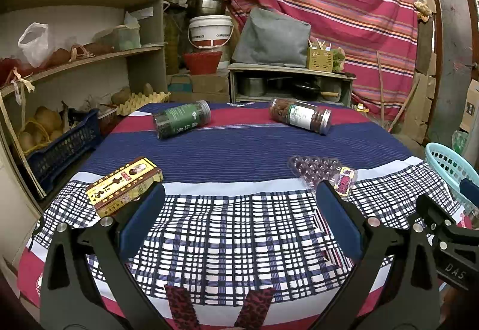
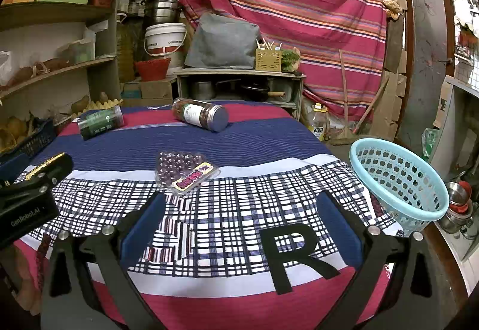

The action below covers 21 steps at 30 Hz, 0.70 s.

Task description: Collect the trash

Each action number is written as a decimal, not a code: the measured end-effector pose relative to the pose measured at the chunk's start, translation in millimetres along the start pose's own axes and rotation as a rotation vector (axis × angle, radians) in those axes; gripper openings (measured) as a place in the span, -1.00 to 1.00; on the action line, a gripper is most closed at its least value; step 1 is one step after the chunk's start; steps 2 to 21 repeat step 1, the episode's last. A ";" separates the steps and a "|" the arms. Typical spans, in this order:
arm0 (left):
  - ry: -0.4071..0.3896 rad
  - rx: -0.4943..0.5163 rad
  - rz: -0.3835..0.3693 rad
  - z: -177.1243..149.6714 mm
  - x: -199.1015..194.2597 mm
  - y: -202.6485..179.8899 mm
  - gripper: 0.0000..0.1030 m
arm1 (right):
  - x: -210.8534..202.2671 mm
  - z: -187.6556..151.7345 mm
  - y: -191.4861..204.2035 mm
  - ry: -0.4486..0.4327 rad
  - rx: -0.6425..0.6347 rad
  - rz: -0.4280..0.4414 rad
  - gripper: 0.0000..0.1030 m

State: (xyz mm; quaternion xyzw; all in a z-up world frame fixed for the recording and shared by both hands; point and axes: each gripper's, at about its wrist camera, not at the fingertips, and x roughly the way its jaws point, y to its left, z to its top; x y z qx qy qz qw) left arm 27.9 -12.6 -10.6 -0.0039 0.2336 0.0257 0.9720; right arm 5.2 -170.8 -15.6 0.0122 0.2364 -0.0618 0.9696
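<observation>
Both the left gripper point(image 1: 239, 210) and right gripper point(image 2: 239, 219) hang wide and empty above the cloth, likely poised before the blister tray point(image 2: 185, 173), light-blue basket point(image 2: 398, 180) waiting right

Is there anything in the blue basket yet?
No. In the right wrist view the light blue basket at the table's right edge shows only its bare perforated wall and bottom, with no trash inside.

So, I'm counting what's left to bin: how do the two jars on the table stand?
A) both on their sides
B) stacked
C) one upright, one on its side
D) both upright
A: the green-label jar and the white-label jar both lie on their sides, apart, at the table's far end.
</observation>
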 end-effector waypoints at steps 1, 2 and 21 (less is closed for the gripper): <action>-0.001 0.001 0.001 -0.2 0.1 -0.2 0.89 | 0.0 -0.1 -0.3 0.000 -0.001 0.001 0.91; -0.001 0.001 0.001 -0.2 0.1 -0.2 0.89 | 0.0 -0.1 -0.3 0.000 -0.001 0.001 0.91; -0.001 0.001 0.001 -0.2 0.1 -0.2 0.89 | 0.0 -0.1 -0.3 0.000 -0.001 0.001 0.91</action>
